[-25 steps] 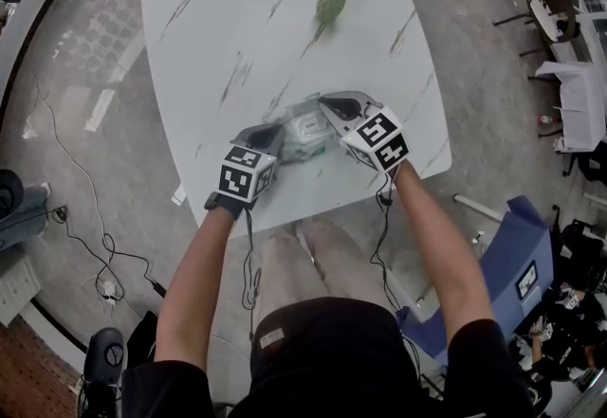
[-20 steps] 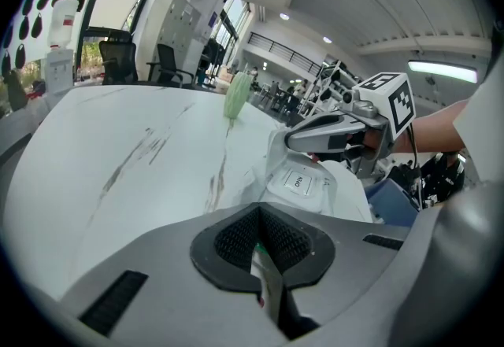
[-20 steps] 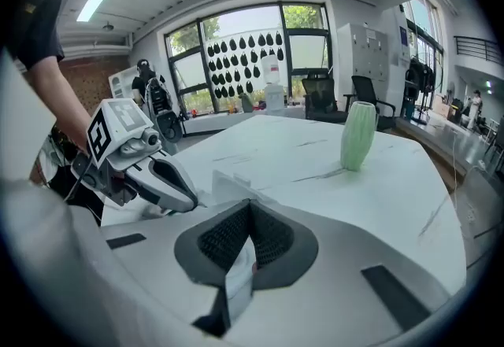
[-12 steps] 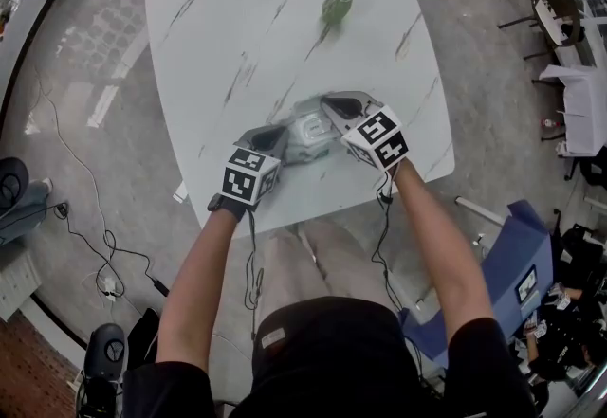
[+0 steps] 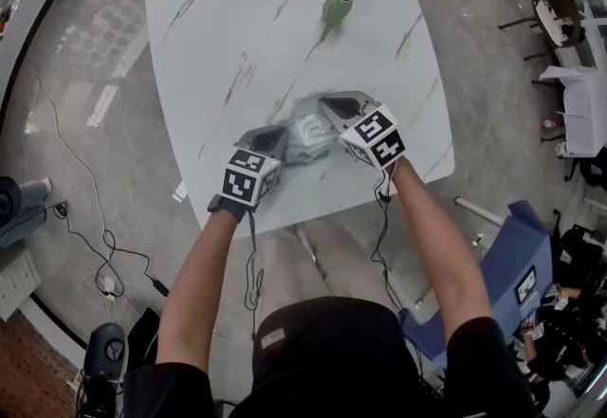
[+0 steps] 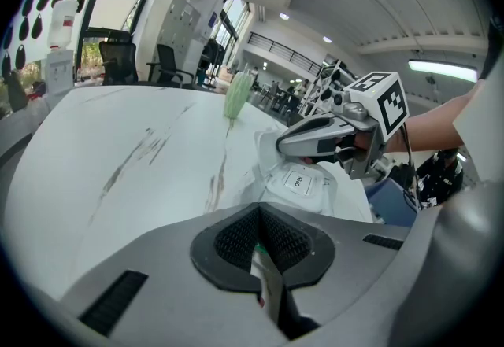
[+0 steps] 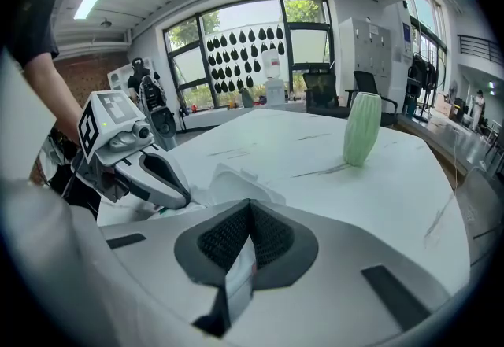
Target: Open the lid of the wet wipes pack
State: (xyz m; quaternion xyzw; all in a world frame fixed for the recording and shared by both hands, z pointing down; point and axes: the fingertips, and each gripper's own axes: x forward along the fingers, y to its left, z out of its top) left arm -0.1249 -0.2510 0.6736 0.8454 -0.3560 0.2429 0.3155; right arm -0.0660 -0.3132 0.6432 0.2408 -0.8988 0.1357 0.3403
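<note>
Left gripper (image 5: 281, 133) and right gripper (image 5: 325, 104), each a grey two-jaw hand tool carrying a black-and-white marker cube, meet over the near part of the table, the left one coming in from the near left and the right one from the right. The jaws of the left gripper are pressed together on a thin white edge of the pack at its near left end. The jaws of the right gripper are likewise pressed together, pinching a thin white strip of the pack at its far right end. The white, grey-veined marble table with rounded corners (image 5: 237, 37) carries everything. The soft white plastic wet wipes pack (image 5: 305, 134) lies on the table between the two gripper tips, close to the table's near edge, its film crumpled upward around them. A ribbed pale-green ceramic vase (image 5: 334, 5) stands upright well apart from the pack, towards the far side. The pack's flat white lid (image 6: 299, 180), labelled "OPEN", lies flat on its top face.
</note>
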